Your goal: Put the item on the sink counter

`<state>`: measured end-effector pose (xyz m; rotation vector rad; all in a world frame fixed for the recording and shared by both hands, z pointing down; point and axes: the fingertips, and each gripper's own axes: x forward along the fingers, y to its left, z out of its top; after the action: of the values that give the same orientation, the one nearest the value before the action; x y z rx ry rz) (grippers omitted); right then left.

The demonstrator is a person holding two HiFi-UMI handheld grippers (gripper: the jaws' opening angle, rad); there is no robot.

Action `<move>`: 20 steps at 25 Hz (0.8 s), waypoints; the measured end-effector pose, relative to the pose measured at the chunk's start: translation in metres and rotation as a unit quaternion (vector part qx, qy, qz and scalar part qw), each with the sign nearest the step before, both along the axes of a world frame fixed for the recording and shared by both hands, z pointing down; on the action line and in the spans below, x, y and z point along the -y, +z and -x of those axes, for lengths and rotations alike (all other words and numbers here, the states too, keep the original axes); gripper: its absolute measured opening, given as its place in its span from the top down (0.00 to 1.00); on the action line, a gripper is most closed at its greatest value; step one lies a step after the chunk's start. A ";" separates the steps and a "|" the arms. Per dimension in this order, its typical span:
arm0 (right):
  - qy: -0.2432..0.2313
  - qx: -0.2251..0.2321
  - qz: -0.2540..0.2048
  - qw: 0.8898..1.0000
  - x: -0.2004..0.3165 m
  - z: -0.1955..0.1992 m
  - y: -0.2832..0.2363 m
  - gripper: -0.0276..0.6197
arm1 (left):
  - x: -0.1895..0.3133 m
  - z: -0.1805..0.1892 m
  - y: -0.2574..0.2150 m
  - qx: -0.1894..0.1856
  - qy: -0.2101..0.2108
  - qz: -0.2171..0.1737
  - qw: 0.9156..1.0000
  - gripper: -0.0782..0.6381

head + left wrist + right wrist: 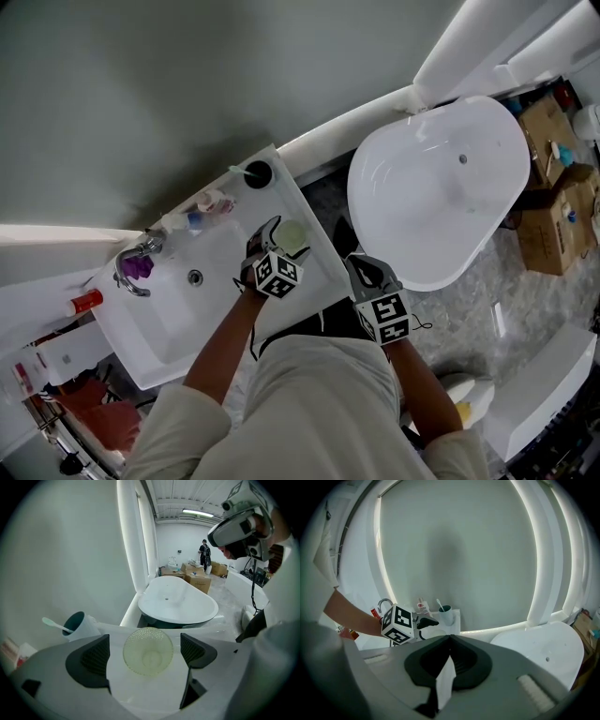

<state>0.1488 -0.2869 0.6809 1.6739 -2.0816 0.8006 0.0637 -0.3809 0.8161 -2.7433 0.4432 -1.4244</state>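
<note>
Working beside a white bathtub (436,187), at the right end of the sink counter (281,187). Holding the left gripper (145,654) wide open above the counter, gripping nothing, pads clear of the pale green dish (293,234) lying flat there, framed between them. Holding the right gripper (449,641) shut and empty, nearer, off the counter. Showing a toothbrush cup (79,624) far left of the dish.

Dim, greenish light, a ceiling strip lamp (197,513) glowing far off; both gripper views bulge, corners black.
</note>
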 end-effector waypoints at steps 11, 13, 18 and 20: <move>-0.006 -0.027 -0.042 0.999 -0.022 0.027 -0.040 0.94 | -0.025 0.031 -0.065 -0.059 -0.024 -0.027 0.998 0.25; -0.005 -0.033 -0.051 0.998 -0.027 0.032 -0.049 0.94 | -0.033 0.040 -0.075 -0.067 -0.028 -0.025 0.997 0.25; -0.010 -0.045 -0.071 0.996 -0.037 0.050 -0.070 0.94 | -0.049 0.065 -0.107 -0.108 -0.065 -0.003 0.992 0.26; -0.013 -0.053 -0.079 0.995 -0.038 0.054 -0.079 0.94 | -0.049 0.074 -0.122 -0.125 -0.088 0.002 0.988 0.26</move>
<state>0.0948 -0.2485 0.6015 1.7239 -2.1364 0.5395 -0.0106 -0.3321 0.6938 -2.9637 0.7062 -1.1109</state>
